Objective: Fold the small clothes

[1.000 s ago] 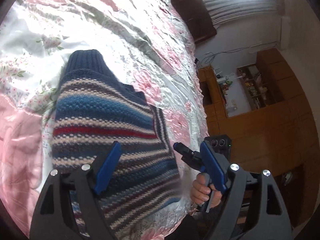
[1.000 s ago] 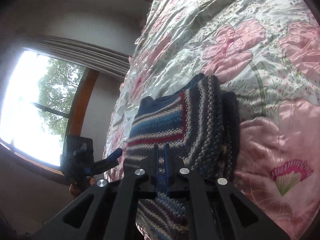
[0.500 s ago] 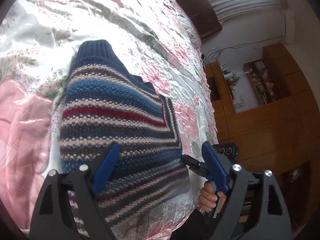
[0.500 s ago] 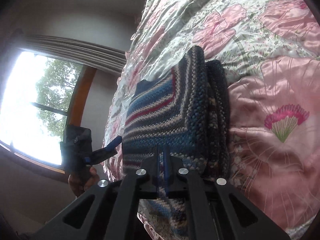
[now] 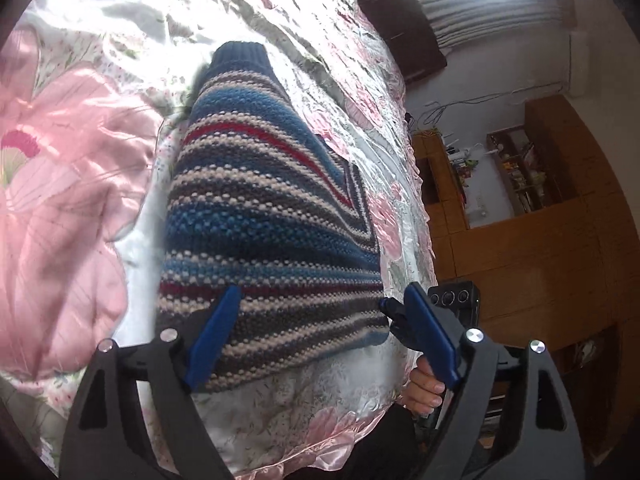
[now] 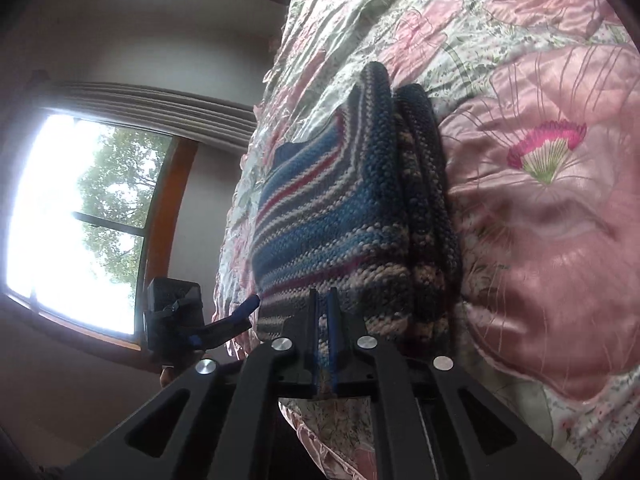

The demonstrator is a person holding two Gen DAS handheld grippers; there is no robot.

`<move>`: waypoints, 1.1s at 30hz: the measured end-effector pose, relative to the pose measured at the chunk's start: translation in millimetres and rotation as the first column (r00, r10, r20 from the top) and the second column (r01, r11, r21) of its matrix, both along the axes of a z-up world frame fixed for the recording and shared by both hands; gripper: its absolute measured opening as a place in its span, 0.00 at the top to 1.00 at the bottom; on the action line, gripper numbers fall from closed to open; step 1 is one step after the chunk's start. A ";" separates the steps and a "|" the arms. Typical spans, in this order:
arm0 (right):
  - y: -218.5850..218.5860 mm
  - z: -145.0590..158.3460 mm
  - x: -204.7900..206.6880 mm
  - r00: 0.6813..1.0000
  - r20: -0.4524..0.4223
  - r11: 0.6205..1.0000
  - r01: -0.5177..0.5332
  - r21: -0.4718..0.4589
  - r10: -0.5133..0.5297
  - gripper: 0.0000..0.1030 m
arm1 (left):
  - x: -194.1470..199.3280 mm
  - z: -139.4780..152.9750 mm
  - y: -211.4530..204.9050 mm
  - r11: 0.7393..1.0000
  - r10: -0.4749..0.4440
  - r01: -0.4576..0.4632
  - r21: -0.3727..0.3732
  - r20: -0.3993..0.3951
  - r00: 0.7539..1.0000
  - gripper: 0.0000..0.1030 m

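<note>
Big floral satin bedspread (image 5: 72, 208) covers the bed, and the striped knit sweater (image 5: 264, 216) lies folded on it near the edge. Its long axis runs away from both claws, navy cuff at the far end. Left claw (image 5: 320, 336) is spread wide over the near hem, gripping nothing. Right claw (image 6: 322, 332) is pinched tight on the sweater's near edge.

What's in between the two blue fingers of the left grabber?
In the left wrist view, the striped sweater's near edge lies between the open left gripper's fingers, on the flowered quilt.
</note>
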State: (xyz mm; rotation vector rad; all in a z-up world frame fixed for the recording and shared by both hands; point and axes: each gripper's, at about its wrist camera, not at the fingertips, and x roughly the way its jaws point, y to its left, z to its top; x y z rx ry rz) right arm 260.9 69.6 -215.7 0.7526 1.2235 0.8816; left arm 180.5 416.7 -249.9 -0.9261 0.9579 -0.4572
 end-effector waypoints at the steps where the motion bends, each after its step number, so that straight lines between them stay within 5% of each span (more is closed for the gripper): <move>1: -0.6 -1.0 -3.0 1.000 0.004 1.000 -0.002 -0.016 0.002 0.95 | -4.0 0.6 -1.1 1.000 -0.006 0.006 0.020 -0.001 1.000 0.18; 4: -1.1 -24.7 -3.9 0.999 -0.044 0.995 0.017 -0.094 -0.021 1.00 | -7.6 -20.4 -0.7 0.996 0.002 0.004 0.087 -0.071 0.997 0.20; 7: 0.6 -24.1 -10.3 0.999 -0.024 0.991 0.037 -0.130 -0.041 0.99 | -11.5 -25.5 3.7 0.998 0.035 -0.030 0.057 -0.091 0.995 0.20; 9: 4.8 -2.8 -23.6 0.999 0.042 0.981 0.041 -0.188 -0.033 0.88 | -17.9 -9.4 0.7 0.995 0.044 -0.037 0.096 -0.080 0.996 0.10; 11: 7.9 24.5 -43.6 0.992 0.127 0.960 0.055 -0.273 -0.021 0.62 | -29.3 11.7 -7.9 0.978 0.042 -0.026 0.207 -0.076 0.996 0.09; 12: 10.2 39.5 -56.1 0.985 0.174 0.940 0.066 -0.335 -0.008 0.55 | -38.1 24.1 -13.6 0.961 0.046 -0.025 0.276 -0.068 0.997 0.06; 14: 13.6 70.6 -85.3 0.962 0.271 0.887 0.100 -0.451 0.030 0.18 | -62.2 52.4 -28.1 0.901 0.058 -0.040 0.433 -0.028 0.998 0.04; 16: 15.7 101.4 -116.6 0.929 0.365 0.827 0.160 -0.539 0.059 0.06 | -91.2 82.3 -44.6 0.833 0.053 -0.062 0.550 0.033 0.998 0.04; 20: 18.8 149.9 -172.9 0.883 0.459 0.718 0.258 -0.646 0.095 0.04 | -144.7 135.6 -73.7 0.748 0.006 -0.096 0.656 0.137 0.991 0.03; 23: 14.1 182.9 -217.1 0.830 0.549 0.700 0.335 -0.631 0.098 0.04 | -178.4 166.1 -96.6 0.680 -0.012 -0.139 0.720 0.200 0.980 0.03; 28: 12.6 226.8 -263.3 0.780 0.622 0.668 0.425 -0.611 0.073 0.04 | -225.7 206.2 -109.6 0.720 -0.008 -0.173 0.672 0.257 0.966 0.03; 31: 10.2 241.1 -282.7 0.769 0.637 0.631 0.466 -0.620 0.058 0.04 | -243.5 218.4 -115.0 0.692 0.012 -0.206 0.692 0.275 0.961 0.03; 33: 5.7 247.9 -293.4 0.763 0.646 0.632 0.482 -0.606 0.037 0.04 | -255.3 224.7 -116.5 0.714 0.021 -0.216 0.666 0.288 0.958 0.03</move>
